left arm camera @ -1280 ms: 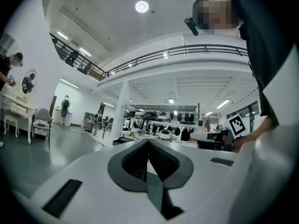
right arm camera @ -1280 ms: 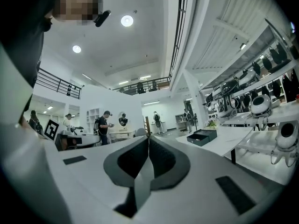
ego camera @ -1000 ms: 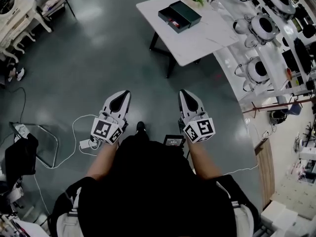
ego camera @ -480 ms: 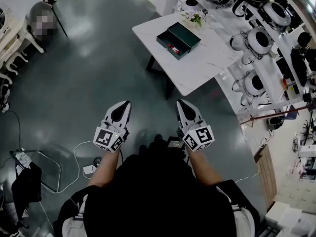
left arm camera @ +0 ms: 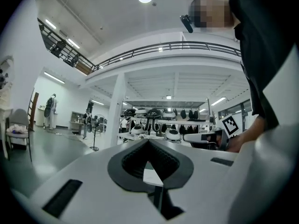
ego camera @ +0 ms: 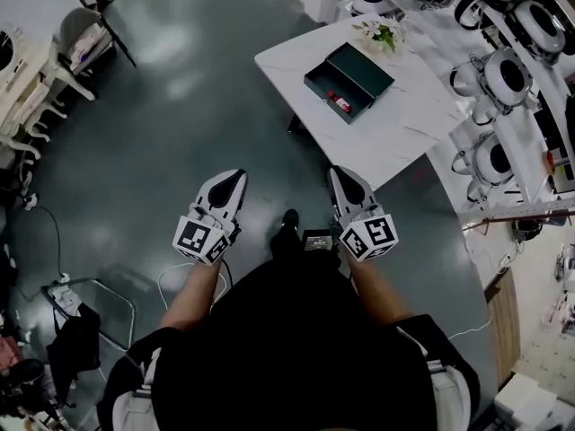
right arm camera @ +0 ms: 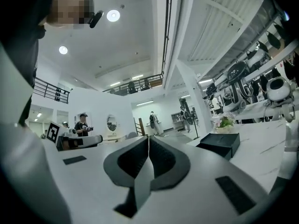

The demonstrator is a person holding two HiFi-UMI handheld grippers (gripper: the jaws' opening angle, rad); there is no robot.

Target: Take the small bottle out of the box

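A glossy grey-green floor (ego camera: 171, 106) filled most of the head view. On it stood a rectangular table (ego camera: 400, 146) with a smooth white, faintly veined top and dark legs. Beyond the table's far side ran a white counter (ego camera: 467, 97) carrying rounded white units with dark rings.

The box (ego camera: 364, 65) sat on the table top toward its far corner, just short of a small bunch of flowers (ego camera: 379, 32) at that corner. It was dark green, flat and hard-edged, with its lid laid open beside the tray. The bottle (ego camera: 340, 101) lay on its side in the tray, small and red with a pale end.

Both grippers were white, tapering shells with black ribbed pads, each with a marker cube at the back. The left gripper (ego camera: 237, 177) had its jaws together at the tips, leaving only the pads' dark hollow behind them, and nothing was held. The right gripper (ego camera: 339, 171) was likewise closed – its own view showed the pads meeting along a thin seam – and it gripped nothing.

Both pointed level over the floor, touching neither table nor box. The table's near corner lay just beyond the right gripper's tip. The box (right arm camera: 219, 144) and bottle were well apart from both grippers – ahead and to the right.
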